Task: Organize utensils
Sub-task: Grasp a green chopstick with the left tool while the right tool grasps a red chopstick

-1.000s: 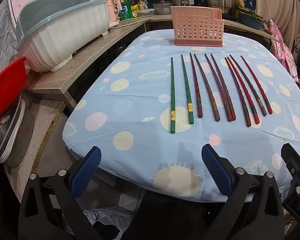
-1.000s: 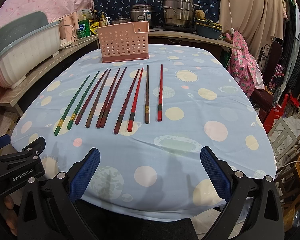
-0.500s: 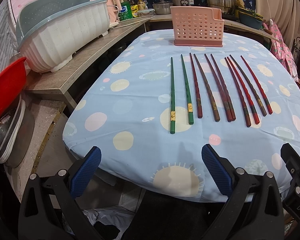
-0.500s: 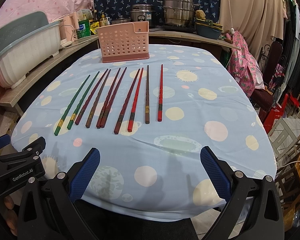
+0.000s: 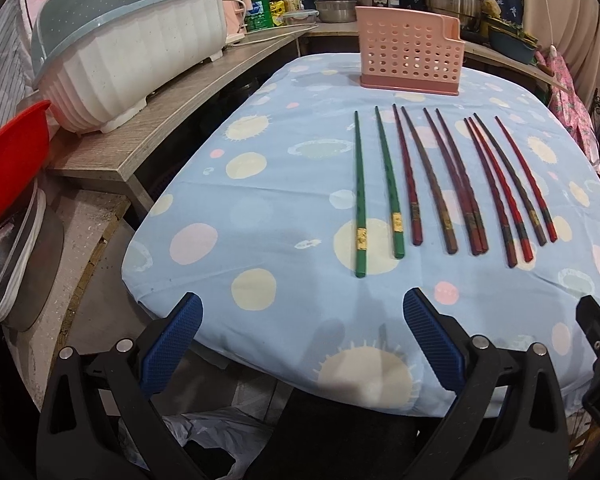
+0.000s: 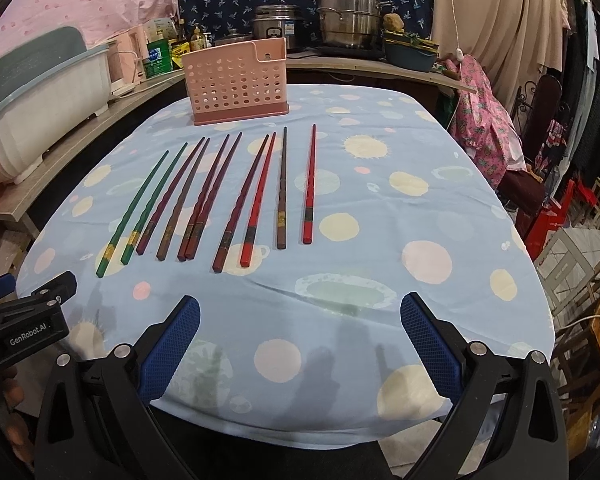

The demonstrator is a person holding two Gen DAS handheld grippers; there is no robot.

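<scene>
Only the left view shows the red basin (image 5: 8, 160).

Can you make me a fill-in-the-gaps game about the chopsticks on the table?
1. The two chopsticks at the left end of the row are colored ____.
2. The holder behind the chopsticks is full of round holes and is colored ____.
3. The row holds ____ chopsticks in all.
4. Both the left hand-held gripper and the right hand-held gripper have their jaws ____.

Missing words: green; pink; ten; open
</scene>
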